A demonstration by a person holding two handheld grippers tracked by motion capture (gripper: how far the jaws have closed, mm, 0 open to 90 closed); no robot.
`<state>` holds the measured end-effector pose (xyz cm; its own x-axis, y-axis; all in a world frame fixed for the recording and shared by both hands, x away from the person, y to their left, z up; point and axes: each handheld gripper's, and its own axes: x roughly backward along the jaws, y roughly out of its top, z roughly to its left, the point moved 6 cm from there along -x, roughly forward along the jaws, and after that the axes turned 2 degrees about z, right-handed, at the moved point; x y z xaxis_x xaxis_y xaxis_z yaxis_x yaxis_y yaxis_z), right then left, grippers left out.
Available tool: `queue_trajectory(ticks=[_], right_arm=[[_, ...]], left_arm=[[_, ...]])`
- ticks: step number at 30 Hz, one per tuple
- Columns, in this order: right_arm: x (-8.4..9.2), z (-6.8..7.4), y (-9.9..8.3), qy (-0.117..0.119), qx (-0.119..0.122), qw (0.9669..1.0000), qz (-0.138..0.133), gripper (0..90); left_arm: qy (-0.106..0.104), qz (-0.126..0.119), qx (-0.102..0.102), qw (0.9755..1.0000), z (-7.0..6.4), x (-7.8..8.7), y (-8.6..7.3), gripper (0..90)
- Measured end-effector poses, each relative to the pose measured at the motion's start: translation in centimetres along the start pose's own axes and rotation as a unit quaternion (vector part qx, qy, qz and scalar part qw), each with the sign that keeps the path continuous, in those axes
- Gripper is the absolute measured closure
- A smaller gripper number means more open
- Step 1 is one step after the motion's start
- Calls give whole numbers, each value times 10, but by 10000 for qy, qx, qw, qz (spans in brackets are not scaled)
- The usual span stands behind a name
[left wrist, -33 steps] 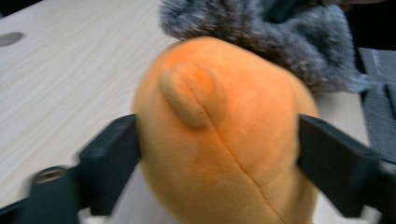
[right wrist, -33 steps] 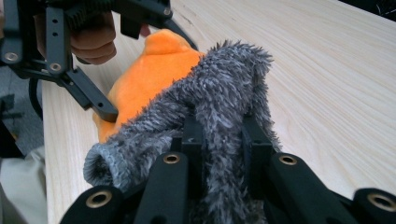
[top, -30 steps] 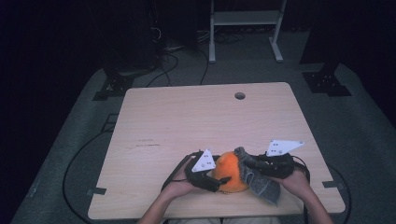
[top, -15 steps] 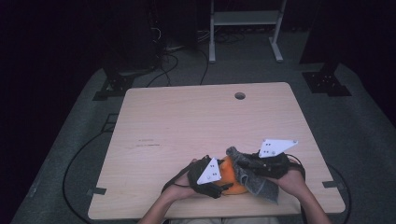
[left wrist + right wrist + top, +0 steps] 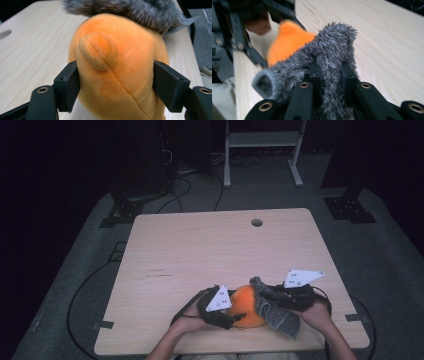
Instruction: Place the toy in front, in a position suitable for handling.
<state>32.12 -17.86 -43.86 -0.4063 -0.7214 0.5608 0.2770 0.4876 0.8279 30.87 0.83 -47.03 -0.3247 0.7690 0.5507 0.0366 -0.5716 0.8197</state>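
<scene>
An orange plush toy (image 5: 246, 305) lies near the table's front edge, partly covered by a grey furry cloth (image 5: 280, 317). My left gripper (image 5: 235, 315) comes at it from the left. In the left gripper view the black jaws have just been closing and press on both sides of the plush (image 5: 120, 65), with the grey fur (image 5: 120, 10) above it. My right gripper (image 5: 265, 295) reaches in from the right. Its jaws (image 5: 331, 72) are shut on a fold of the grey cloth (image 5: 332, 47), and the plush (image 5: 287, 40) shows behind.
The light wooden table (image 5: 210, 250) has a cable hole (image 5: 257, 222) near its far edge. Cables run over the dark floor around it. A white metal stand (image 5: 260, 140) is beyond the table.
The left gripper swung right over the plush half a second ago and is back at its left side. The plush and the right gripper have stayed about where they were.
</scene>
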Motion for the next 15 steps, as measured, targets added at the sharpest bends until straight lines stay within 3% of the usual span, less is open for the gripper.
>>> queue_trajectory(ticks=[3, 4, 7, 10, 12, 15], right_arm=[[0, -10, -14, -113, -209, 9997, 82, 753], [2, -12, -17, -242, -188, 9994, 182, 752], [5, -9, -16, -320, -136, 9992, 177, 751], [9, 9, -4, -118, 98, 9999, 0, 751], [5, 20, 1, -5, 255, 9997, -40, 751], [-8, 20, -2, -245, 440, 9986, 182, 752]], left_arm=[[-3, -21, 236, 9997, 6, 0, -4, 282], [57, 10, 350, 9994, 12, 0, -6, 282], [117, 43, 517, 9986, 18, 1, -10, 284], [228, -1, 824, 9963, 26, 0, -17, 285], [253, -42, 921, 9954, 28, 0, -17, 280], [236, -231, 962, 9948, 28, 4, -12, 209]])
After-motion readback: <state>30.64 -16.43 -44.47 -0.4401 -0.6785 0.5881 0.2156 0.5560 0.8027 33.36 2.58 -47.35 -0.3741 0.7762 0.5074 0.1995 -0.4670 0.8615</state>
